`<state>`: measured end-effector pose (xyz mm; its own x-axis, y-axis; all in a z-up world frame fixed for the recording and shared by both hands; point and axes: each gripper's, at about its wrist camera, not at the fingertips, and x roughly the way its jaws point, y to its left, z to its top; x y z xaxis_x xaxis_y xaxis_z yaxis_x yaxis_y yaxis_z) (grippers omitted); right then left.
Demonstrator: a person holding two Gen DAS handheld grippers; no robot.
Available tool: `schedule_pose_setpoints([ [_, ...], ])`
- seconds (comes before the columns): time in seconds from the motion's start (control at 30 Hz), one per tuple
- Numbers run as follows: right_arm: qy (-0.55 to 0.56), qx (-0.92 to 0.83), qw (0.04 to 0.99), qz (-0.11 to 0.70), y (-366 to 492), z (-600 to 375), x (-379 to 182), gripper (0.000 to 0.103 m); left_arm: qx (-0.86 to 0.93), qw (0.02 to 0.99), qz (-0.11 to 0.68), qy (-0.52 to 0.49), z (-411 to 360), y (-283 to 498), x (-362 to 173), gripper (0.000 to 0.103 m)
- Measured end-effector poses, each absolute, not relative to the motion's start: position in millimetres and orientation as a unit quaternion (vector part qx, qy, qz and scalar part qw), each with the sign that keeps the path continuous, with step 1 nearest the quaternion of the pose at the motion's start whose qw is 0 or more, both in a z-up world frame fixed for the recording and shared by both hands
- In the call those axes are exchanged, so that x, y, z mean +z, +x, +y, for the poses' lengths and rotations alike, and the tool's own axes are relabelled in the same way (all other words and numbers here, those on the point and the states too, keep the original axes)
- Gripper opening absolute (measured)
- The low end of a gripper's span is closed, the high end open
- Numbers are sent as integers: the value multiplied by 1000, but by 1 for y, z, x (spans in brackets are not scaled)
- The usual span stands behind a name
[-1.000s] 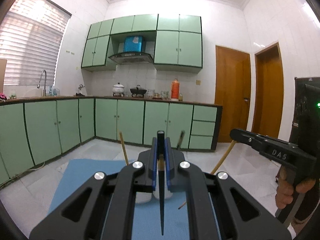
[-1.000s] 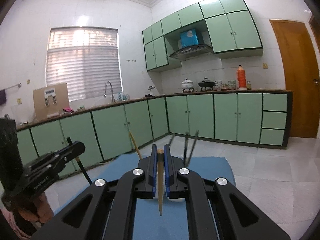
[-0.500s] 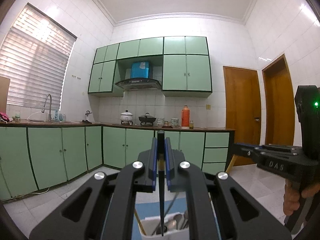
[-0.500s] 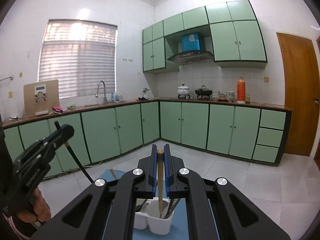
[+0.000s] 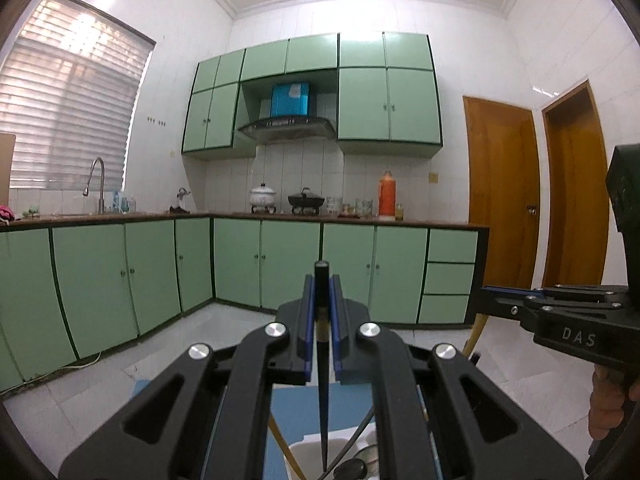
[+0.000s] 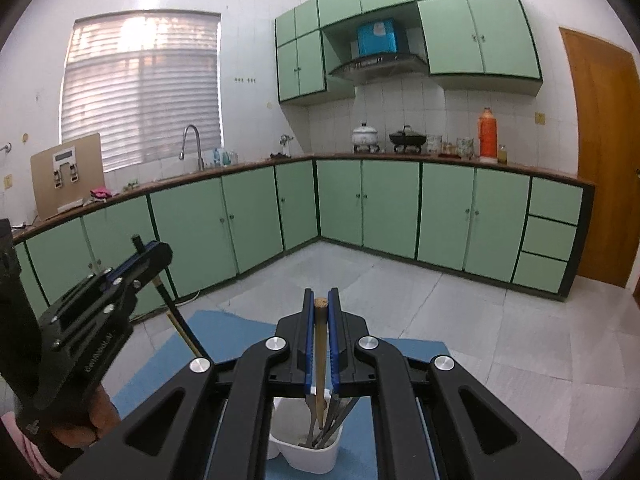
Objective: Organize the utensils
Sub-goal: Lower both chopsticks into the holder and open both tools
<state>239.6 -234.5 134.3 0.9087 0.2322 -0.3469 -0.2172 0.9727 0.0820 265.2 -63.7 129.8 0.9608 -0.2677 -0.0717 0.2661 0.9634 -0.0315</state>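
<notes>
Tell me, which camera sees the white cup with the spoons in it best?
The right wrist view. There the white utensil holder shows its rim, front wall and the metal cutlery standing inside, on the blue mat. The left wrist view catches only a sliver of the utensil holder's rim at the bottom edge, mostly hidden behind the tongs.

Below me a table (image 6: pixel 224 336) under a blue cloth is showing, its far edge meeting pale floor tiles (image 6: pixel 480 320). A white utensil holder (image 6: pixel 308 452) is standing directly on the cloth, nearer my side than that edge.
</notes>
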Motion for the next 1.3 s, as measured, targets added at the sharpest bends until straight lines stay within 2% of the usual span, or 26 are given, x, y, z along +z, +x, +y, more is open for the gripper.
schedule_pose_setpoints([
  [0.43,17,116,970,215,257,-223,94,7,-136,987,81,-1,-60,286,90,6],
  [0.9,12,114,970,216,259,-224,95,7,-137,985,108,-7,-45,293,74,7],
  [1.07,9,111,972,209,254,-224,97,11,-135,986,98,-13,-38,288,82,8],
  [1.13,10,111,972,205,252,-224,98,13,-135,987,92,-12,-36,284,86,13],
  [1.3,19,108,976,190,241,-231,105,23,-130,988,79,-15,-30,273,92,39],
])
